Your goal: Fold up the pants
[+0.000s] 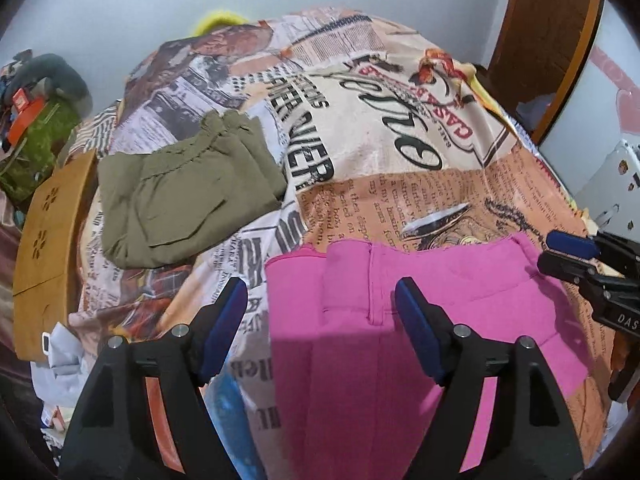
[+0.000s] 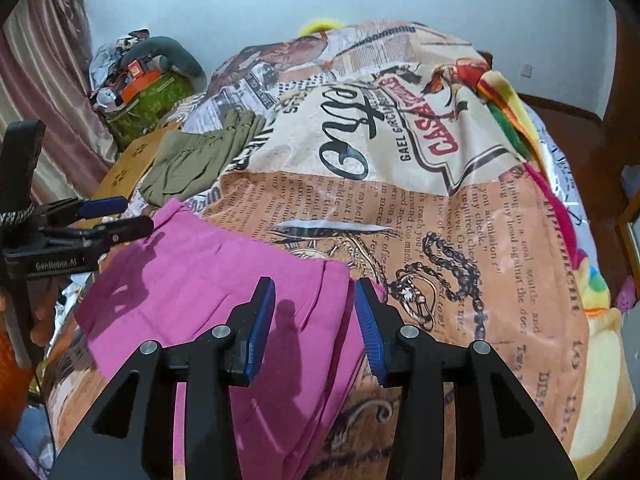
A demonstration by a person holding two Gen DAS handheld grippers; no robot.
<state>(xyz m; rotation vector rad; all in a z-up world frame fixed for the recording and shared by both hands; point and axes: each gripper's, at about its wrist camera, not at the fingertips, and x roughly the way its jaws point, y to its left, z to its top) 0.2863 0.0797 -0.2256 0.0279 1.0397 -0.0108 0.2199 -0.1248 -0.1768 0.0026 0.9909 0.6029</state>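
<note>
Pink pants [image 1: 460, 280] lie spread flat on the newspaper-print bed cover [image 1: 380, 120], waistband toward the far side. My left gripper [image 1: 320, 286] hovers open over their left part, one blue pad past the cloth's left edge, the other above the fly seam. It holds nothing. In the right wrist view the same pink pants [image 2: 208, 264] run from the lower left to the middle. My right gripper [image 2: 314, 284] is open above their right edge, and no cloth is pinched. Each gripper shows in the other's view: the right gripper [image 1: 550, 249] at the right edge, the left gripper [image 2: 132, 214] at the left.
Folded olive-green pants [image 1: 180, 192] rest on the cover to the far left. A wooden board [image 1: 48, 248] and a cluttered pile [image 1: 36, 112] stand beside the bed on the left. A striped colourful blanket [image 2: 520, 120] lies along the right side. A wooden door [image 1: 540, 40] stands at the back right.
</note>
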